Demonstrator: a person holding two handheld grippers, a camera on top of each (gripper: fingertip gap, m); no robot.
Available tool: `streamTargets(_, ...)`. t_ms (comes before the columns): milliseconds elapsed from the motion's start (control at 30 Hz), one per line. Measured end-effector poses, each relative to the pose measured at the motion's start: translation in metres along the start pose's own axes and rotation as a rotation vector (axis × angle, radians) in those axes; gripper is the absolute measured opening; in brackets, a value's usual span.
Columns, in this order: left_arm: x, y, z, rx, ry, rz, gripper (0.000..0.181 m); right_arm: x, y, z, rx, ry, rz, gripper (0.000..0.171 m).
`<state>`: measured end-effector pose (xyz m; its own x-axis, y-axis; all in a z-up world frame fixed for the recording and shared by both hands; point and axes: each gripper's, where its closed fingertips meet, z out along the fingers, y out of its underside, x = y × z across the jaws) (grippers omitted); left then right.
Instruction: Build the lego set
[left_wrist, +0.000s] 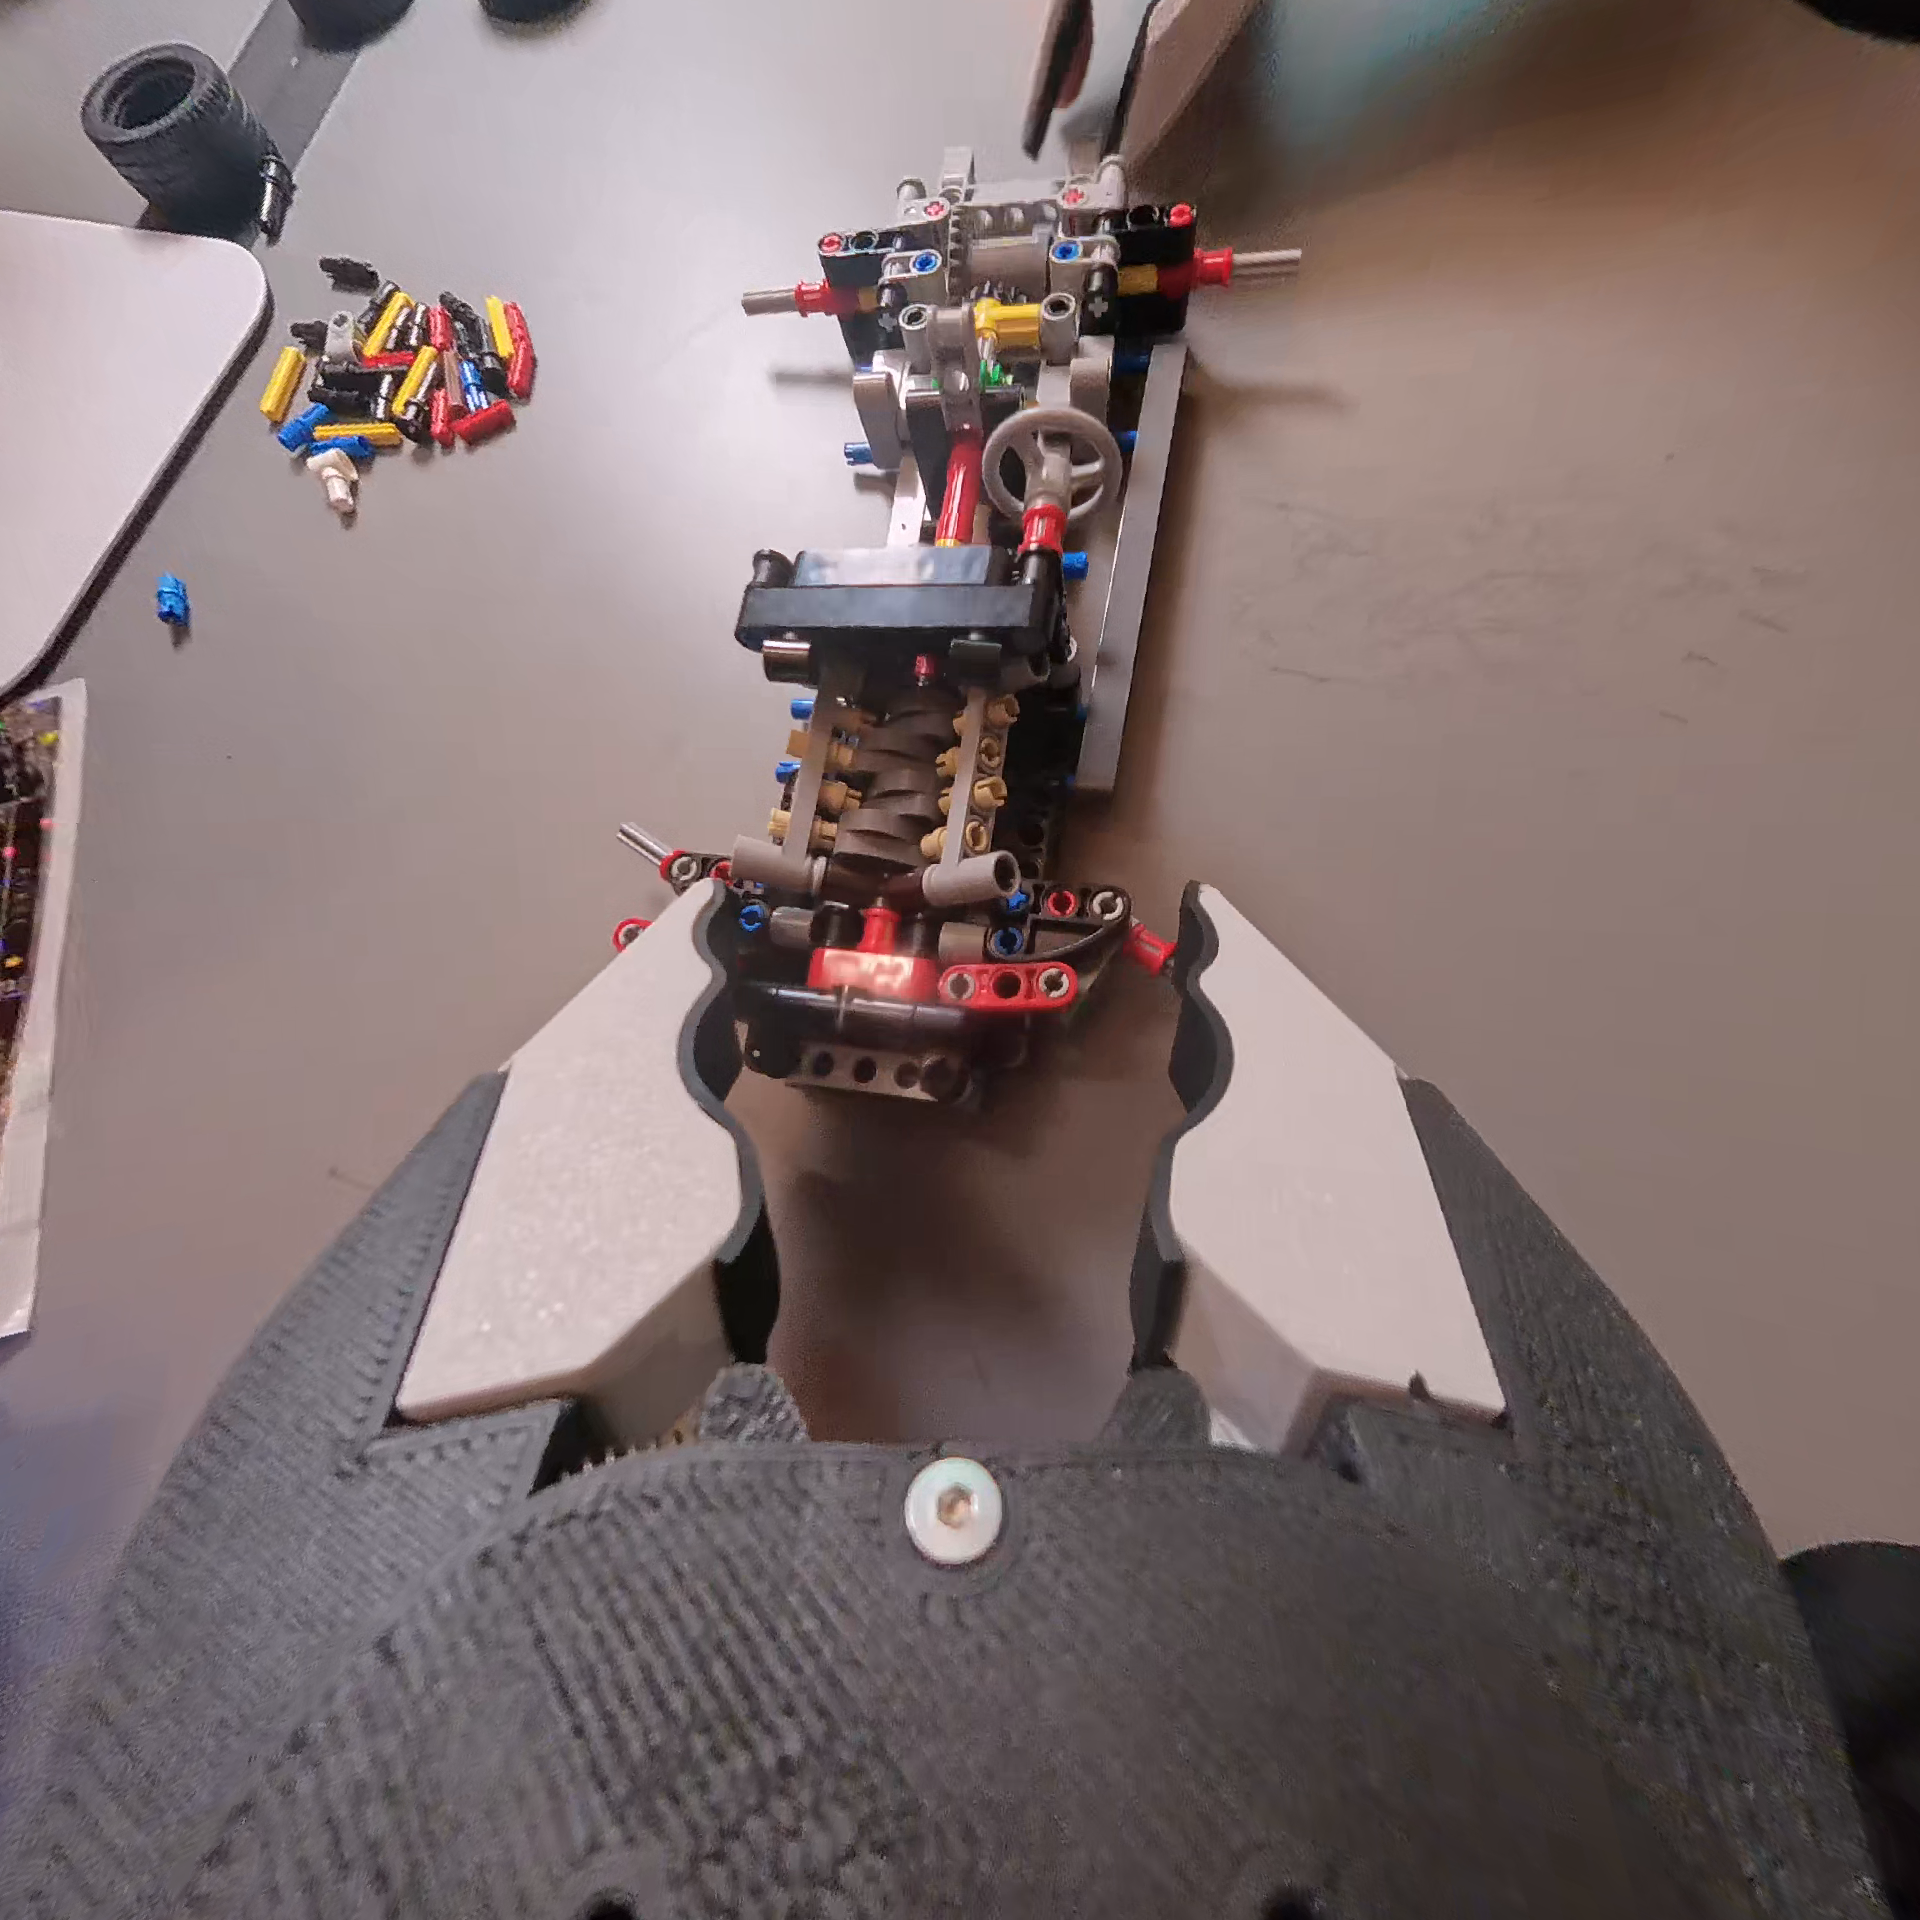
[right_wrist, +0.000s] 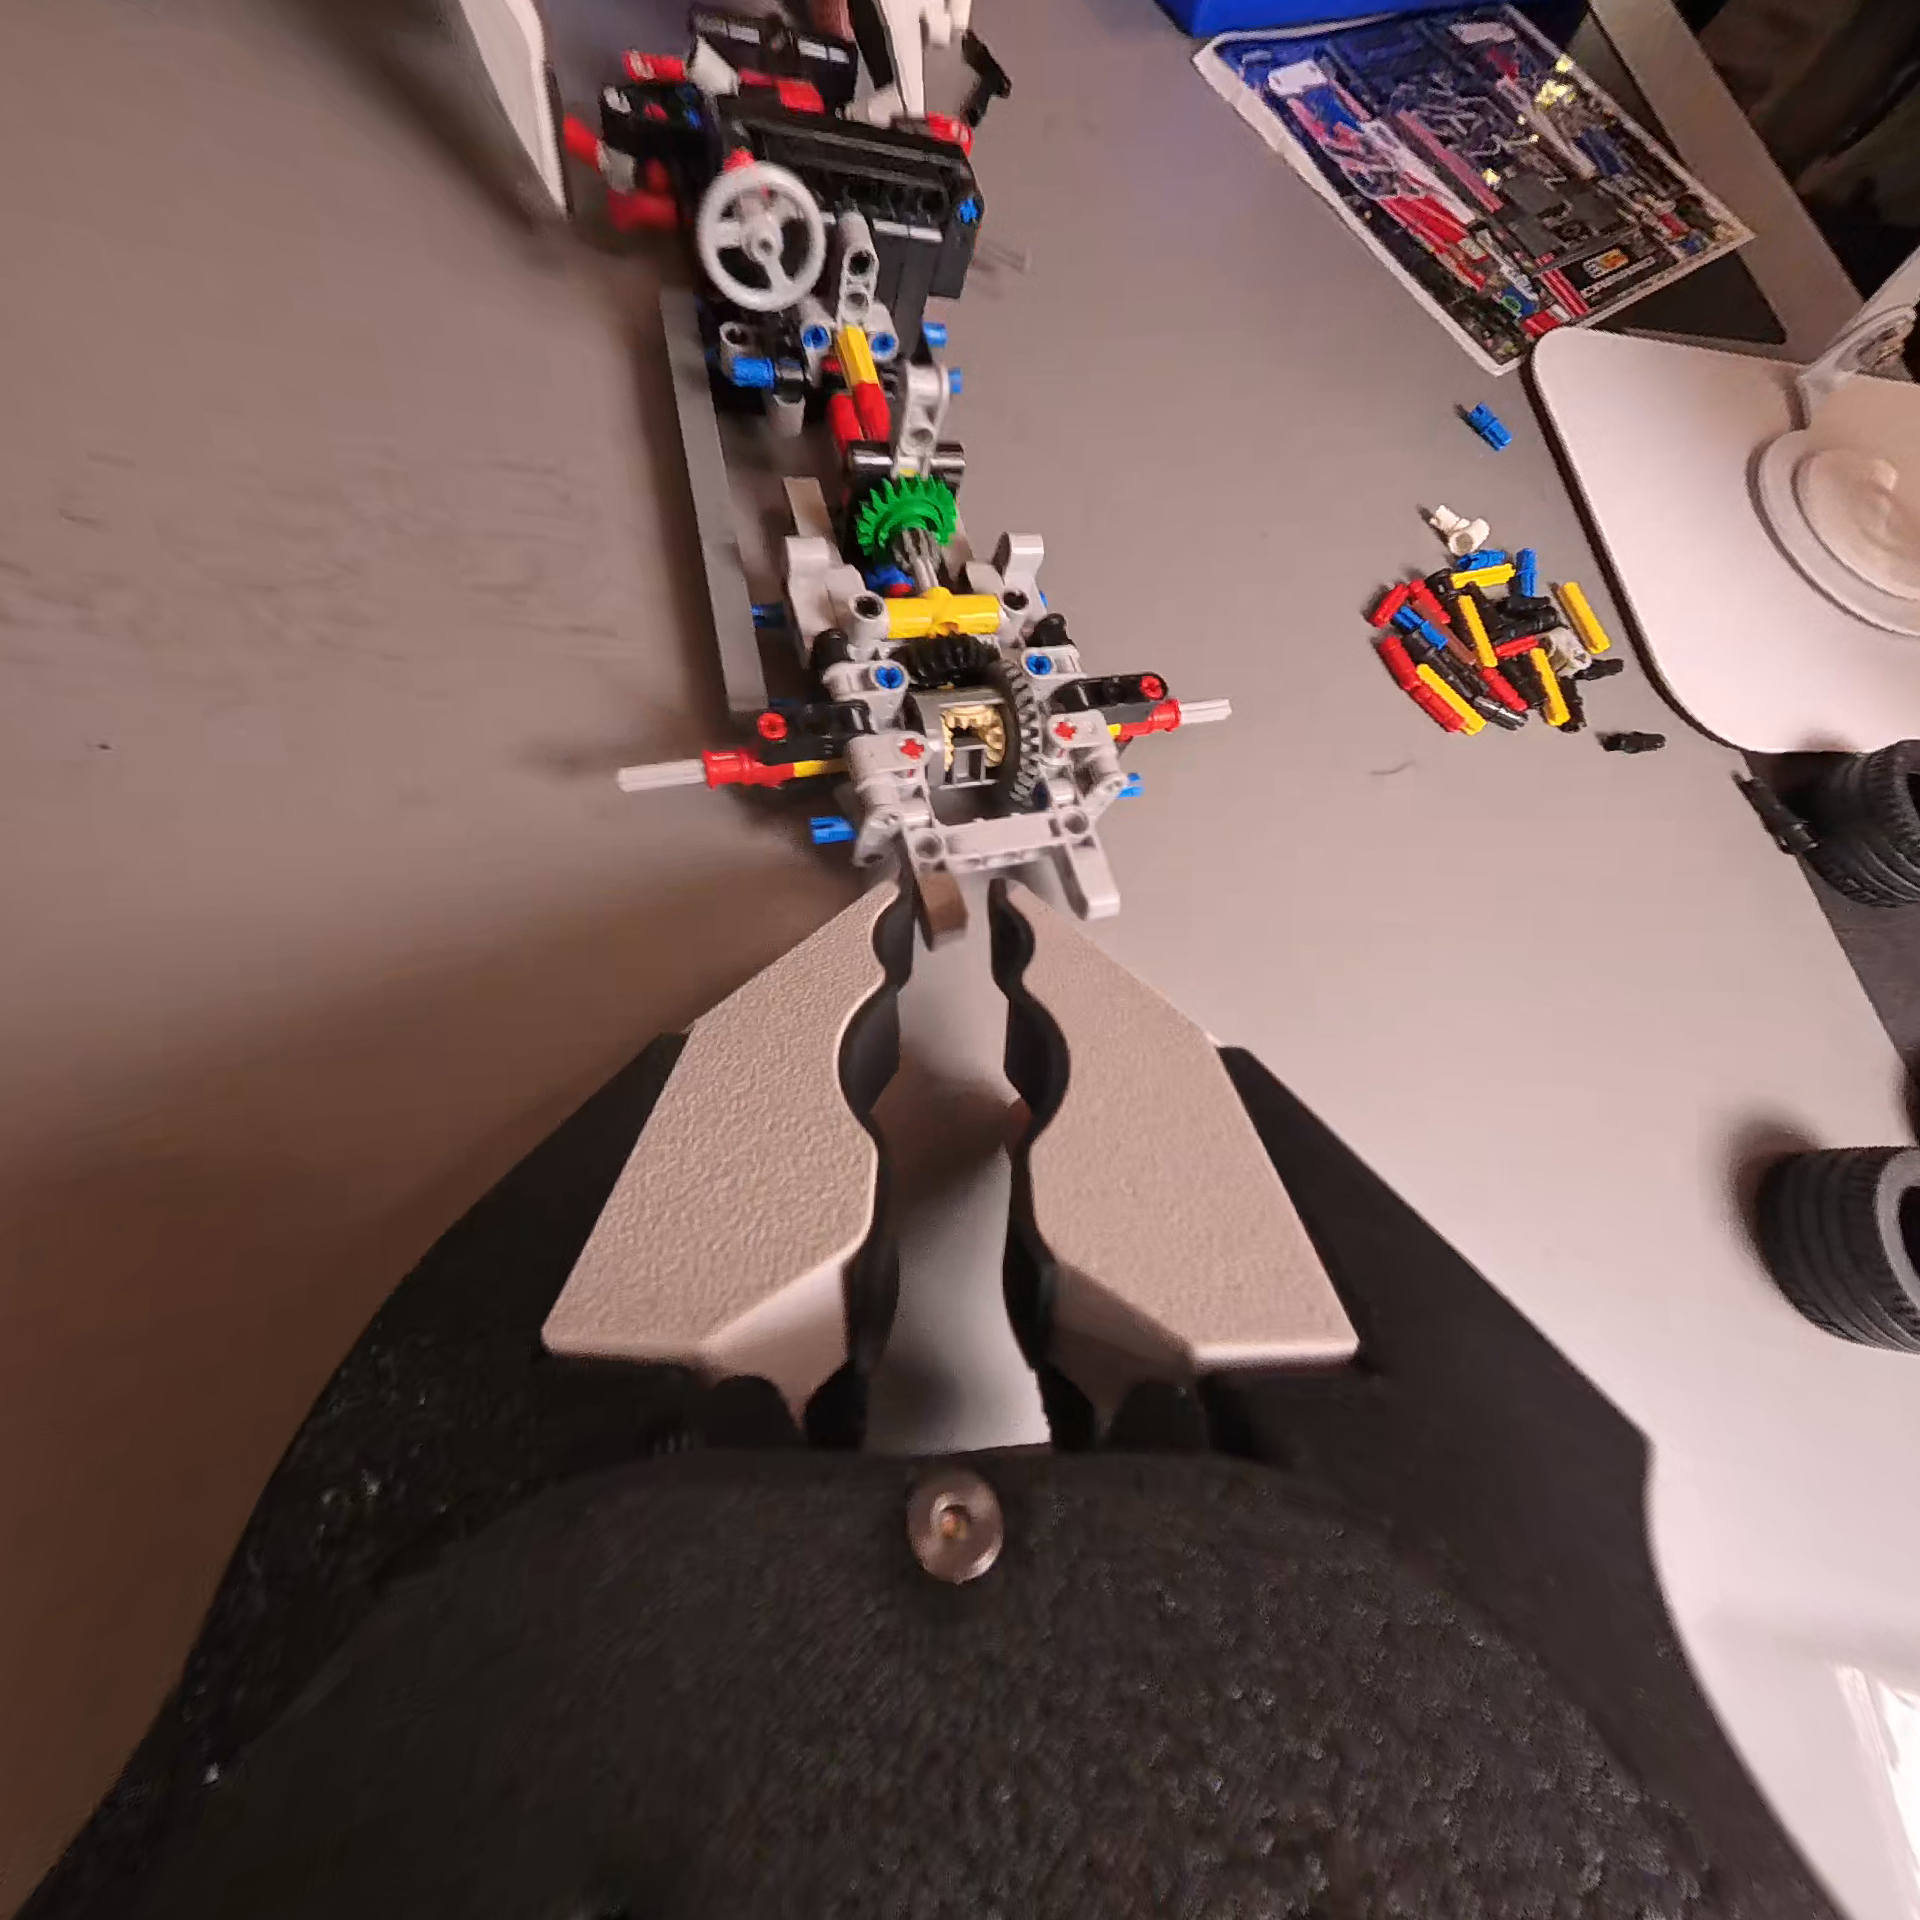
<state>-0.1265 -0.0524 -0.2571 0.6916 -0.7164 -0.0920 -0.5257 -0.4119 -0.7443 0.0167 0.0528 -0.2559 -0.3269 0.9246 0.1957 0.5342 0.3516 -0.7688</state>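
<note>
A long Lego Technic car chassis (left_wrist: 935, 644) lies on the grey-brown table, with a grey steering wheel (left_wrist: 1051, 459) at mid-length. My left gripper (left_wrist: 945, 914) is open wide. Its fingers straddle the chassis's engine end, about touching the sides. In the right wrist view the chassis (right_wrist: 935, 665) runs away from me, with the differential end nearest and a green gear (right_wrist: 904, 514) behind it. My right gripper (right_wrist: 948, 902) is shut on a grey frame piece (right_wrist: 940, 914) at that end. The right gripper's fingers (left_wrist: 1060, 73) show blurred at the far end in the left wrist view.
A pile of coloured pins (left_wrist: 405, 364) (right_wrist: 1486, 655) lies beside the chassis, with a loose blue pin (left_wrist: 174, 600) (right_wrist: 1488, 424) apart. Black tyres (left_wrist: 177, 125) (right_wrist: 1860, 1247) stand nearby. A white board (left_wrist: 104, 364) (right_wrist: 1704, 540) and an instruction booklet (right_wrist: 1475, 166) lie on that same side. The grippers' ends are close to 20 cm from one another. The loose blue pin (right_wrist: 1488, 424) is about 20 cm from my left fingertips and 25 cm from my right. It turns up in the left wrist view (left_wrist: 174, 595) as well.
</note>
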Motion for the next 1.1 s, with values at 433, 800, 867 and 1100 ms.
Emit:
streamTargets(433,-0.01,-0.008,-0.001,0.057,0.11,-0.125,0.074,0.001,0.007,0.0,-0.097,0.1,-0.238,0.021)
streamTargets(800,-0.009,-0.016,-0.012,0.134,0.138,-0.133,0.078,-0.005,0.008,-0.002,-0.069,0.05,-0.159,0.009)
streamTargets(867,-0.007,-0.018,-0.02,0.162,0.143,-0.121,0.079,-0.007,0.009,-0.004,-0.053,0.006,-0.092,0.009)
streamTargets(1100,-0.003,-0.002,-0.02,0.102,0.03,0.036,0.081,-0.011,0.01,-0.011,-0.019,-0.152,0.092,0.007)
